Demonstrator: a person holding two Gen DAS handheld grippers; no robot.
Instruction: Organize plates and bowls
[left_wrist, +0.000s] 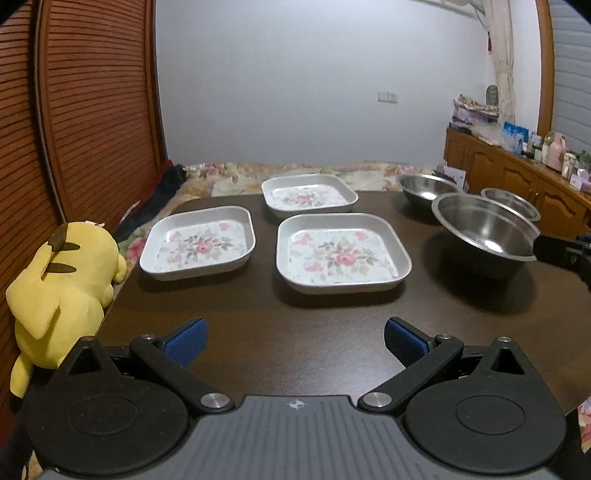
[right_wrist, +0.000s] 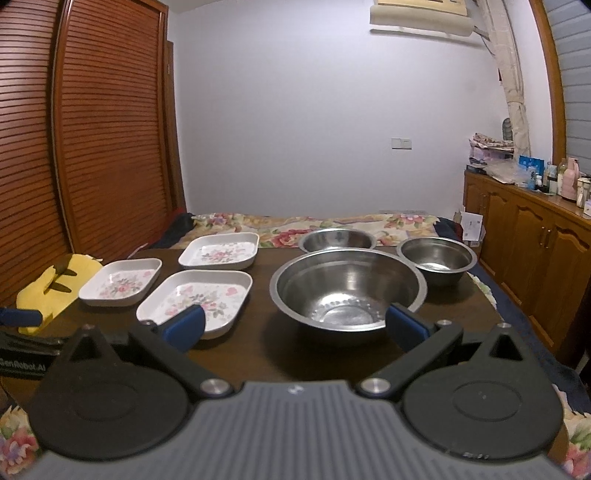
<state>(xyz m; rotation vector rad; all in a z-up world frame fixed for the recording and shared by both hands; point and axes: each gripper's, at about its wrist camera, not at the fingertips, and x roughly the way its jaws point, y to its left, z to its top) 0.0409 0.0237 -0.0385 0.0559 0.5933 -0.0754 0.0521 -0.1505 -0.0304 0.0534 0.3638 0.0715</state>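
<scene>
Dark wood surface carries everything, with a bed behind. Left tool hovers wide open and empty before three floral plates, all lying apart. Right tool gapes too; its right pad sits at the big bowl rim, though I cannot tell if it touches. Two small bowls stand separate behind. Nothing is stacked yet, so I judge the task barely started.

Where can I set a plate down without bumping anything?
Bare table lies along the near edge, before the nearest floral plate. A strip runs between that plate and the large steel bowl. The far right is crowded with two smaller bowls.
</scene>
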